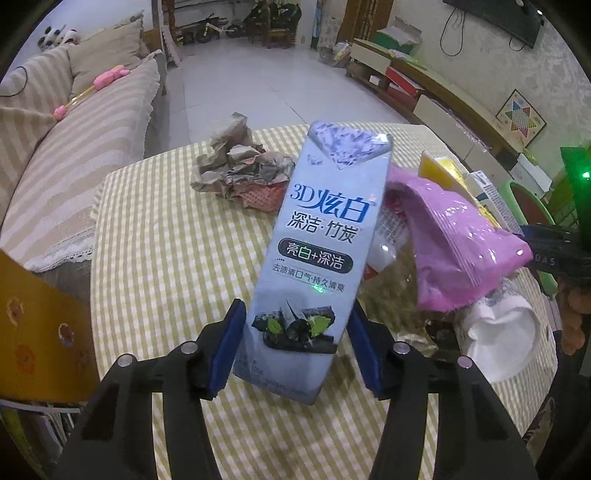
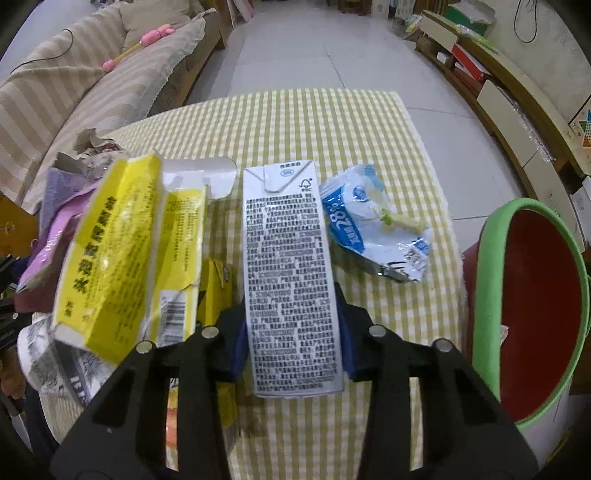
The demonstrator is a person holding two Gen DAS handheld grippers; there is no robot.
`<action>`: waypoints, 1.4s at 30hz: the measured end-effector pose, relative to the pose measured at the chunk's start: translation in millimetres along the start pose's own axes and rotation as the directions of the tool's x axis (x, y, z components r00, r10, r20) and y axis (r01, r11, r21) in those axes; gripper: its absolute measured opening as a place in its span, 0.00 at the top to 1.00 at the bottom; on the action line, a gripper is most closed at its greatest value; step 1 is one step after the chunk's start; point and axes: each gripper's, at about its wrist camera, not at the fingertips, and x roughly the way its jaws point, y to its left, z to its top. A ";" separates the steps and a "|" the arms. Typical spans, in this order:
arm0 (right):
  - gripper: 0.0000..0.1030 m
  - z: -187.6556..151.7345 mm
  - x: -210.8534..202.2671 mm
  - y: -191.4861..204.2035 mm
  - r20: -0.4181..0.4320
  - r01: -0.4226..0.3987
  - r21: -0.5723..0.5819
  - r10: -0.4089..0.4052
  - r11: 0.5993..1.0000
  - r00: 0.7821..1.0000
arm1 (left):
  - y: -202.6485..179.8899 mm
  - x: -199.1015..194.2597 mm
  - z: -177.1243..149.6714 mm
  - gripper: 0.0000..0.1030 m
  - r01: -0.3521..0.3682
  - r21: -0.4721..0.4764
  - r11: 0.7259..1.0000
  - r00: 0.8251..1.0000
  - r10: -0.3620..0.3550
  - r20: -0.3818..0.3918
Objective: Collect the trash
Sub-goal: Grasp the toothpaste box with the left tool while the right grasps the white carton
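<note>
Checked table (image 2: 369, 122): one toothpaste box (image 1: 317, 236), one carton (image 2: 288, 266), both gripped

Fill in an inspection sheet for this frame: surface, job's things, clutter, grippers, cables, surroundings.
Surface: checked tablecloth.
Job's things: toothpaste box, grey carton, yellow box, pink pouch, blue-white wrapper, crumpled paper; red bin with green rim at table's edge.
Clutter: nothing seen beyond the trash.
Grippers: left hand-held gripper shut on toothpaste box; right hand-held gripper shut on grey carton.
Cables: black leads on wall.
Surroundings: striped sofa, tiled floor.
</note>
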 end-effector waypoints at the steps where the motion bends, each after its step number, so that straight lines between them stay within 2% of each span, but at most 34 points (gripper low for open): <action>1: 0.64 -1.7 -4.5 0.7 0.009 -0.002 -0.004 0.002 1.000 1.000 | 1.2 -3.1 -2.0 0.49 0.004 -0.012 1.000 1.000 -0.004 0.006; 10: 0.64 -8.0 -38.2 2.1 0.068 -0.024 -0.026 0.026 0.999 0.997 | 3.0 -34.7 -22.0 0.51 0.008 -0.067 0.998 0.998 -0.004 0.058; 14: 0.64 -12.6 -51.6 2.2 0.089 -0.043 -0.034 0.046 0.999 0.995 | 5.7 -49.2 -28.6 0.52 0.033 -0.119 0.992 0.997 -0.024 0.080; 20: 0.64 -18.7 -67.2 4.1 0.110 -0.060 -0.045 0.065 0.997 0.992 | 1.1 -70.9 -39.4 0.52 0.029 -0.162 0.986 0.994 -0.011 0.112; 34: 0.64 -34.7 -90.9 -4.0 0.143 -0.095 -0.039 0.100 0.995 0.985 | -19.9 -116.0 -23.1 0.52 0.046 -0.174 0.984 0.983 -0.014 0.183; 42: 0.64 -39.5 -105.2 -26.4 0.169 -0.095 -0.012 0.096 0.995 0.981 | -42.2 -125.3 -7.8 0.52 0.088 -0.150 0.985 0.976 -0.055 0.208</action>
